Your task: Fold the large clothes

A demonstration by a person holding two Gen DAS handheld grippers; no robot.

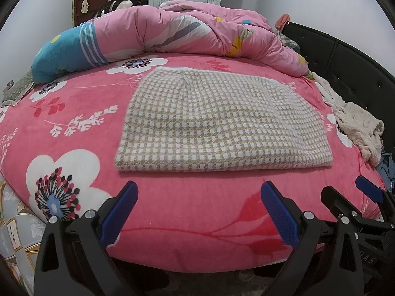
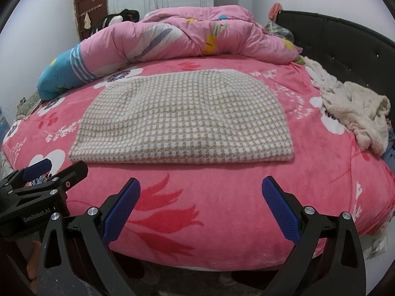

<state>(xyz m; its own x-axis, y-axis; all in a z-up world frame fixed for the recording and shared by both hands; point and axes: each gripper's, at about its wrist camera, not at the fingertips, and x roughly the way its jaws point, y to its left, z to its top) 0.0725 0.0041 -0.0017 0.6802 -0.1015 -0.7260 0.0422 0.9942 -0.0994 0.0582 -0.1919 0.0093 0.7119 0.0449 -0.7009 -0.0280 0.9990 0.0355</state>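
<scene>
Now a fuzzy checked blanket (image 1: 217,120) lies folded flat on the soft pink flowery bed (image 1: 172,212). Left tool (image 1: 198,204) and right tool (image 2: 201,201) gape wide, holding nothing.

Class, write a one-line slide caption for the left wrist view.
Open left gripper hovers at the bed edge before a folded checked garment, pink quilt behind.

my left gripper (image 1: 198,192) and right gripper (image 2: 201,188) match: black angular frames, silver round screws at the joints, blue fingers (image 2: 122,208) with a dotted grip texture. white "genrobot.ai" lettering marks the left one's side; bare skin (image 2: 30,268) shows below it.
</scene>
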